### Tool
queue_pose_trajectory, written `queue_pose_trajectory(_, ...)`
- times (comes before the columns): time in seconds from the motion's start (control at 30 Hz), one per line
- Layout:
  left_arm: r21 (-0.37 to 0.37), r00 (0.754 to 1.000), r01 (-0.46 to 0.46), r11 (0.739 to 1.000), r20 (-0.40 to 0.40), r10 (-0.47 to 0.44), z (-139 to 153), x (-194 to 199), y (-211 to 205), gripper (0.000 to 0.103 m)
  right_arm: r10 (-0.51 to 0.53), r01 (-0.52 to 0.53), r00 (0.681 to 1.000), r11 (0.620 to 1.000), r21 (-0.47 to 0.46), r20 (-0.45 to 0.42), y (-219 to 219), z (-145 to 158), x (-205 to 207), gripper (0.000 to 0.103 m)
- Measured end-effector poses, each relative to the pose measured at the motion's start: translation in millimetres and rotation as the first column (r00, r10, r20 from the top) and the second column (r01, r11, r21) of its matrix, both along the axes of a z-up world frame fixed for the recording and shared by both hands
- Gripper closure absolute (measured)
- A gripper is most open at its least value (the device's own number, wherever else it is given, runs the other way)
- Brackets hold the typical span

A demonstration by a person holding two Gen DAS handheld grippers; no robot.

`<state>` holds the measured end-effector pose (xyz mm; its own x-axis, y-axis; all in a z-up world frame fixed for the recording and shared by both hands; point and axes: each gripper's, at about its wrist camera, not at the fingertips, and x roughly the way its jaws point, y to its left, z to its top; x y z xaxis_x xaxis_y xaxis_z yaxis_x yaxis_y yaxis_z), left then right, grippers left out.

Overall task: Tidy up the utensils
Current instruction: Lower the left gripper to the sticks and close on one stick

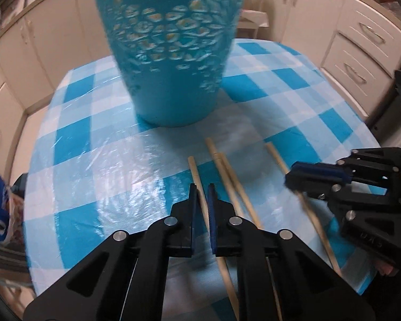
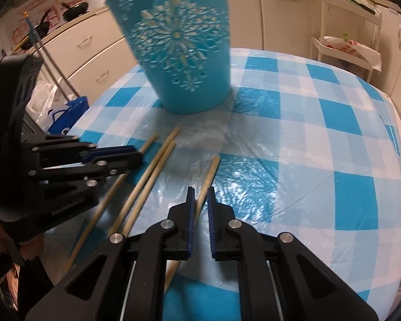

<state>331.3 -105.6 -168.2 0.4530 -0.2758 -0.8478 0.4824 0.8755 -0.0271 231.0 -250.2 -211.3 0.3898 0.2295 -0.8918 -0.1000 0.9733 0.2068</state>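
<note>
A tall blue perforated holder [image 1: 171, 67] [image 2: 181, 53] stands upright at the far side of the checked table [image 1: 93, 147] [image 2: 307, 160]. Several wooden chopsticks lie in front of it. My left gripper [image 1: 201, 188] [image 2: 141, 156] is shut on the leftmost chopstick [image 1: 193, 168] [image 2: 149, 143], low over the cloth. My right gripper [image 2: 200, 191] [image 1: 287, 180] is shut on the rightmost chopstick [image 2: 212, 168] [image 1: 275, 153]. Between the two grippers, a pair of chopsticks [image 1: 222, 165] [image 2: 160, 157] lies loose side by side.
Cream cabinets and drawers [image 1: 361, 53] ring the table. A white cart [image 2: 342, 40] stands at the back right. A blue bag [image 2: 66, 112] and mop handles [image 2: 48, 53] sit off the table's left edge. The plastic-covered cloth is bare to the right of the chopsticks.
</note>
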Motion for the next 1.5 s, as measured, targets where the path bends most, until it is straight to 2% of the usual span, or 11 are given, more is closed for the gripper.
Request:
queue_pose_trajectory(0.27, 0.037, 0.997, -0.072, 0.997, 0.024, 0.071, -1, -2, -3, 0.094, 0.040, -0.040, 0.999, 0.999, -0.023, 0.009, 11, 0, 0, 0.095)
queue_pose_trajectory(0.37, 0.056, 0.995, -0.099, 0.994, 0.032, 0.097, -2, -1, -4, 0.083, 0.033, -0.033, 0.999, 0.999, -0.014, -0.008, 10, 0, 2, 0.095)
queue_pose_trajectory(0.47, 0.054, 0.993, -0.114, 0.992, 0.035, 0.112, -2, 1, -1, 0.077, 0.022, -0.022, 1.000, 1.000, -0.019, -0.011, 10, 0, 3, 0.095)
queue_pose_trajectory(0.67, 0.058, 0.991, -0.129, 0.990, 0.051, 0.126, -3, 1, 0, 0.071, 0.022, -0.022, 1.000, 0.999, -0.028, 0.005, 14, 0, 3, 0.095)
queue_pose_trajectory(0.9, 0.058, 0.990, -0.132, 0.989, 0.059, 0.129, -3, 0, -4, 0.070, 0.052, -0.052, 0.999, 0.998, -0.025, 0.000, 18, 1, 3, 0.095)
queue_pose_trajectory(1.03, 0.061, 0.989, -0.133, 0.989, 0.067, 0.129, -4, -1, -9, 0.065, 0.064, -0.064, 0.998, 0.997, -0.044, 0.008, 24, 1, 3, 0.086)
queue_pose_trajectory(1.1, 0.060, 0.989, -0.130, 0.990, 0.071, 0.126, -4, -1, -11, 0.066, 0.070, -0.069, 0.997, 0.996, -0.061, 0.015, 27, 1, 3, 0.086)
queue_pose_trajectory(1.17, 0.053, 0.992, -0.114, 0.992, 0.068, 0.110, -4, -2, -12, 0.073, 0.068, -0.067, 0.998, 0.997, -0.037, 0.008, 26, 1, 2, 0.095)
queue_pose_trajectory(1.43, 0.056, 0.994, -0.103, 0.993, 0.055, 0.100, -3, -3, -18, 0.076, 0.072, -0.071, 0.997, 0.994, -0.079, 0.009, 26, 1, 1, 0.093)
queue_pose_trajectory(1.47, 0.037, 0.995, -0.086, 0.996, 0.047, 0.084, -3, -3, -18, 0.090, 0.086, -0.084, 0.996, 0.991, -0.104, 0.017, 30, 1, 0, 0.093)
queue_pose_trajectory(1.5, 0.018, 0.997, -0.067, 0.998, 0.032, 0.066, -2, -4, -19, 0.098, 0.093, -0.090, 0.996, 0.990, -0.107, 0.019, 32, 1, 0, 0.095)
